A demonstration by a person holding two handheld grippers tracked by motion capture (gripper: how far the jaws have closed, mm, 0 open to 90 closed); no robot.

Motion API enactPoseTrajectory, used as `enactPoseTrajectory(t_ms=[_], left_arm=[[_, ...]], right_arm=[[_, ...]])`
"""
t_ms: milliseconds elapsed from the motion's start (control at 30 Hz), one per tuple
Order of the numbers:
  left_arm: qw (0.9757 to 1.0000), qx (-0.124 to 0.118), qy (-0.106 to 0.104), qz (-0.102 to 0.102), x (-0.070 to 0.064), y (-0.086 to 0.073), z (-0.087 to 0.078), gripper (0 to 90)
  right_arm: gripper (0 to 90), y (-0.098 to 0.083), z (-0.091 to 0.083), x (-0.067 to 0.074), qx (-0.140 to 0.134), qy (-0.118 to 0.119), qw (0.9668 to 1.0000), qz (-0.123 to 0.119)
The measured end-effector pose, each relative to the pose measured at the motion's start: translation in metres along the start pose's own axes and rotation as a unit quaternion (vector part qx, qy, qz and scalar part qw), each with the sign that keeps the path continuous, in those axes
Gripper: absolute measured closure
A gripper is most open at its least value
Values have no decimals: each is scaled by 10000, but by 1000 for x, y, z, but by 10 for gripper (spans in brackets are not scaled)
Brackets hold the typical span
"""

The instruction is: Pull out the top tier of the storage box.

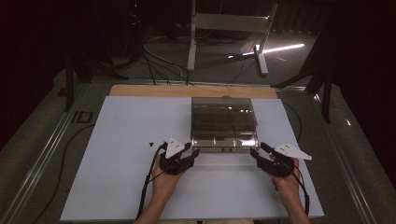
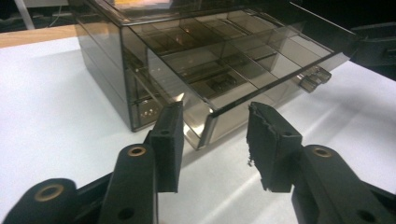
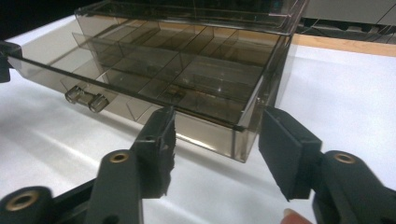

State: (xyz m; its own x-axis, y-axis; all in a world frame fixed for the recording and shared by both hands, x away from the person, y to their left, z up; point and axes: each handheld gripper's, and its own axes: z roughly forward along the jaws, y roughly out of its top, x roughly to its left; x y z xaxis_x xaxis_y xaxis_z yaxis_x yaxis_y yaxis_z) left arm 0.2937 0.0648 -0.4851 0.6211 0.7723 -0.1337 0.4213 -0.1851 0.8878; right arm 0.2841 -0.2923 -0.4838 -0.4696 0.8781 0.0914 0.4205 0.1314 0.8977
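Sitting near the far middle of the white table [image 1: 121, 186] is one smoky clear plastic drawer box [image 1: 224, 116], its top drawer [image 2: 261, 60] pulled out toward the person. One drawer is out, and two small clear knobs [image 3: 86, 99] show on its front. The left gripper [image 1: 190, 153] is at the drawer's left front corner, jaws parted with that corner between them, pads not pressing. The right gripper [image 1: 257, 156] mirrors it at the right front corner [image 3: 240, 135], jaws likewise apart and gripping nothing. Two grippers, two hands, one at each corner. There is plenty of bare table left, right and in front of the box. A tiny dark mark [image 1: 151, 144] lies on the table left of the left gripper. Beyond the far edge: floor cables [image 1: 159, 65] and a metal stand [image 1: 224, 28].
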Motion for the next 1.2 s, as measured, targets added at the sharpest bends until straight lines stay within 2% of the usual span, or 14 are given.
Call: enactPoseTrajectory(t_ms=[133,200,333,400,467,600,733,967,1200], left_arm=[[10000,-38,17,13,2,2,-3,521],[9999,-56,85,35,2,4,-4,448],[9996,-93,258,117,2,8,-6,306],[9995,-135,275,112,2,10,-8,240],[9994,-135,299,85,3,12,-8,169],[9992,-182,331,110,5,15,-11,126],[9990,-185,372,155,9,20,-16,36],[9987,-227,405,205,14,23,-22,9],[9983,-169,461,299,18,26,-26,7]], right_arm=[[351,1,-2,-2,-24,-18,10000,80],[299,1,-2,-2,-21,-103,9999,119],[247,4,-3,-1,-72,-105,9998,175],[206,4,-4,0,-108,-127,9997,162],[184,5,-5,0,-123,-146,9997,165],[152,6,-7,1,-155,-146,9996,162],[127,7,-11,2,-220,-109,9996,157],[102,7,-14,1,-260,-97,9995,167],[85,8,-16,1,-346,-83,9992,181]])
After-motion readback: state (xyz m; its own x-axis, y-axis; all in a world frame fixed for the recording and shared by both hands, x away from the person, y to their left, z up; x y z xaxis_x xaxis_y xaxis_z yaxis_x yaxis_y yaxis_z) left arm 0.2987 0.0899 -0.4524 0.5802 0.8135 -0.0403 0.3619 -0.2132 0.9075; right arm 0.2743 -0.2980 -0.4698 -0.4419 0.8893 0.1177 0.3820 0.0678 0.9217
